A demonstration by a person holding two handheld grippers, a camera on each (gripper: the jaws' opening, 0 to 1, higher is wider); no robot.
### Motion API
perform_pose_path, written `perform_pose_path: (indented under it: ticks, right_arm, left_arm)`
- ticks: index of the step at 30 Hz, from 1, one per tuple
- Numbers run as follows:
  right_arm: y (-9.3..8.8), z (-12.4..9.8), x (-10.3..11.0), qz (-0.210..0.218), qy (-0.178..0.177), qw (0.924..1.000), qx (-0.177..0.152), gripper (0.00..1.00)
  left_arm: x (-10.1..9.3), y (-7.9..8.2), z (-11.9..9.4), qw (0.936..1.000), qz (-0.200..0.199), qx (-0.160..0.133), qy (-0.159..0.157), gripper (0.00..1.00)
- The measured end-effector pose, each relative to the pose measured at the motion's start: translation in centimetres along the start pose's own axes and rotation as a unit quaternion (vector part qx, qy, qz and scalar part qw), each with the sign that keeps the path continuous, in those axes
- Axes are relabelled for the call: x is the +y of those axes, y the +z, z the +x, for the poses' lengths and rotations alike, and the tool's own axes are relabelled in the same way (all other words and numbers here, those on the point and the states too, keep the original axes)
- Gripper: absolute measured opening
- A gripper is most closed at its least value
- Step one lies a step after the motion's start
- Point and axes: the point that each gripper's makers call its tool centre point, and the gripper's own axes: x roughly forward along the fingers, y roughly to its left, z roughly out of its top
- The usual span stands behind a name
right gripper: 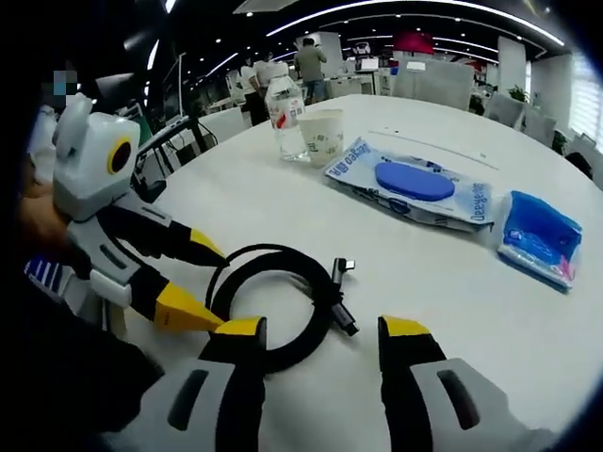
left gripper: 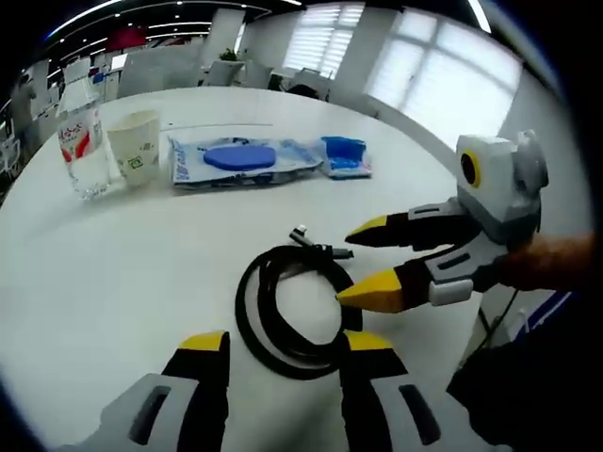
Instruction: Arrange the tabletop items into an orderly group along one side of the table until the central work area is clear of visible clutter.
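Note:
A coiled black cable (left gripper: 250, 315) (right gripper: 268, 252) lies on the round white table (left gripper: 113, 273) (right gripper: 452, 282), its plug ends pointing away from the coil. My left gripper (left gripper: 287, 344) (right gripper: 212, 287) is open, just short of the coil. My right gripper (left gripper: 350, 266) (right gripper: 323, 330) is open too, with its tips at the coil's other side. Further back stand a water bottle (left gripper: 83, 141) (right gripper: 285, 115) and a paper cup (left gripper: 135, 146) (right gripper: 323, 137). Beside them lie a wet-wipes pack (left gripper: 240, 160) (right gripper: 415, 188) and a small blue packet (left gripper: 344, 155) (right gripper: 542, 240).
The table's curved edge runs close behind the right gripper, where a person's hand (left gripper: 556, 259) holds it. Office chairs (right gripper: 203, 127) and desks stand beyond the table, with people (right gripper: 306, 61) far off. Bare tabletop spreads between the cable and the far items.

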Motion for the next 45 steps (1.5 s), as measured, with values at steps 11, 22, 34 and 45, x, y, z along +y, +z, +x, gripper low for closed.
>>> perform_pose_path:
  ticks: [11, 22, 34, 45]
  right_arm:
    - [-0.3, 1.6, -0.8, -0.002, -0.014, 0.9998, 0.016, 0.37]
    - [-1.0, 2.1, -0.4, -0.003, -0.009, 0.9995, 0.032, 0.28]
    - [-0.6, 2.4, -0.8, 0.001, -0.021, 0.9995, 0.025, 0.2]
    - [-0.2, 2.1, -0.5, 0.009, -0.012, 0.9996, 0.026, 0.08]
  left_arm:
    - [0.9, -0.8, 1.5, 0.9997, 0.014, 0.021, 0.005, 0.34]
    - [1.1, -0.9, 1.7, 0.9998, 0.007, 0.02, 0.002, 0.32]
    - [1.8, -0.6, 2.1, 0.9996, -0.014, 0.023, 0.009, 0.25]
    - [2.2, -0.4, 2.2, 0.9992, -0.029, 0.025, 0.014, 0.09]
